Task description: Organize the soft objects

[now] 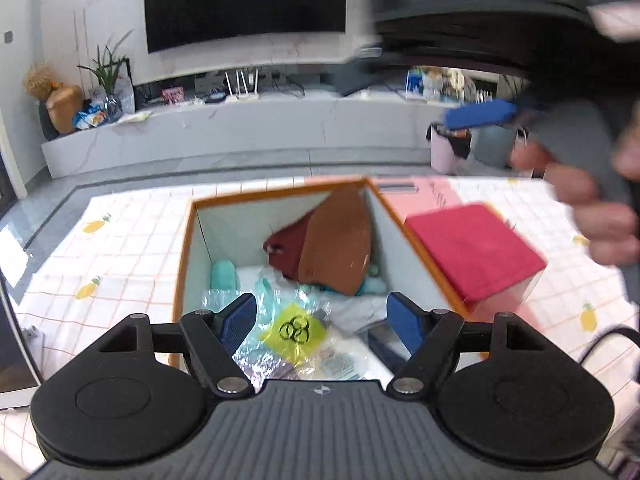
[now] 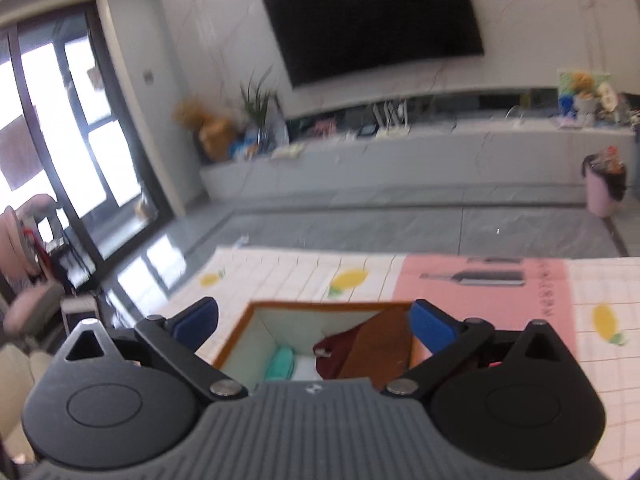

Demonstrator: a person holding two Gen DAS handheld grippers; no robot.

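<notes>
Over the left part of the bench, with its white grid cloth and printed lemons, the left gripper hangs above the near end of the orange-rimmed storage box. Its blue fingers stand well apart with nothing pressed between them; a crinkly clear plastic bag with a yellow label lies under the gap, loose on the box's contents. Deeper in the box lie a teal soft roll at the left wall, then a dark red cloth, then a brown piece leaning against the far right corner, its long axis running up from the box floor towards the rim.

Just right of the box, outside its wall, sits a red folded cloth on a pale block; whether it touches the box wall I cannot tell. It lies ahead and to the right of the left fingers.

Farther right, a person's hand holds the right gripper raised above the bench, blurred in the left view. From its own camera its fingers are spread to their widest and empty, pointing over the box's near right corner.

I judge the red folded cloth the likeliest next thing to go in, and the right hand sits closer to it, with a short reach down and to its right.
</notes>
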